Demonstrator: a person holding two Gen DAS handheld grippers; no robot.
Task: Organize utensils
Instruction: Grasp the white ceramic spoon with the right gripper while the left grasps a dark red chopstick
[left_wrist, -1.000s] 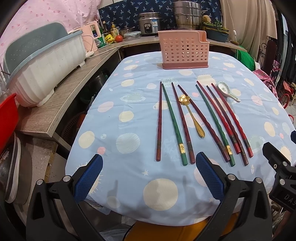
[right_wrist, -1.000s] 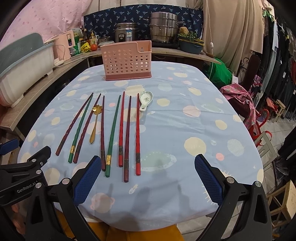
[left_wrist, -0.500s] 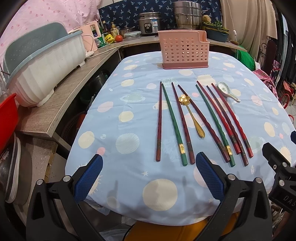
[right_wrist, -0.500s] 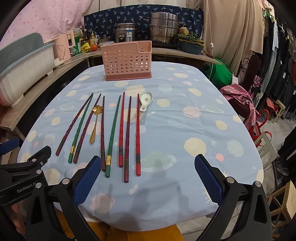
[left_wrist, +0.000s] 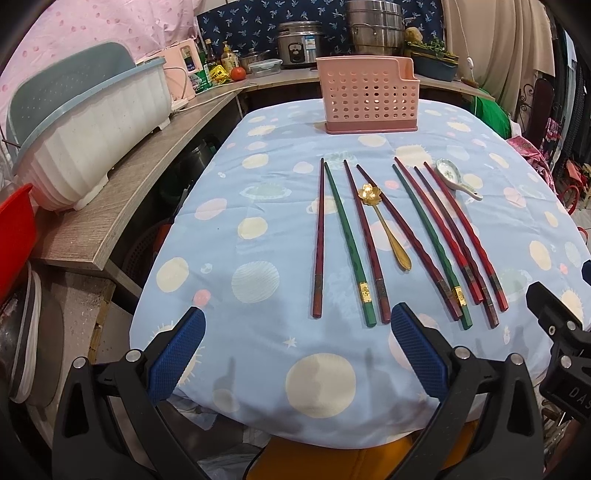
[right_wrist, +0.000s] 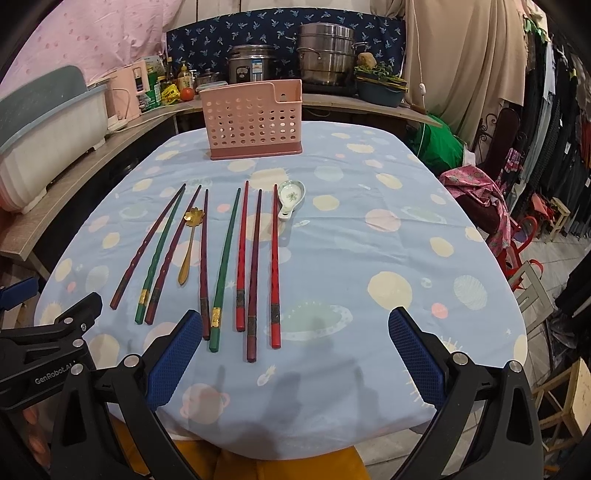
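tablecloth (left_wrist: 229, 258): soft matt cloth, pale blue, printed with planets
utensil holder (left_wrist: 369, 96), upper centre of the frame: pink perforated plastic, smooth, faint sheen
chopsticks (left_wrist: 345, 240): lacquered-looking red, maroon and green, slightly glossy, some with gold bands
gold spoon (left_wrist: 386, 225): shiny metal
ceramic spoon (left_wrist: 452, 175): glazed white, glossy
pads (left_wrist: 177, 356), lower left of the frame: blue, textured, matt
shelf (left_wrist: 122, 192): grey wood grain, matt
steamer pot (right_wrist: 325, 55), upper centre of the frame: polished steel

Even indoor light, fisheye-warped edges
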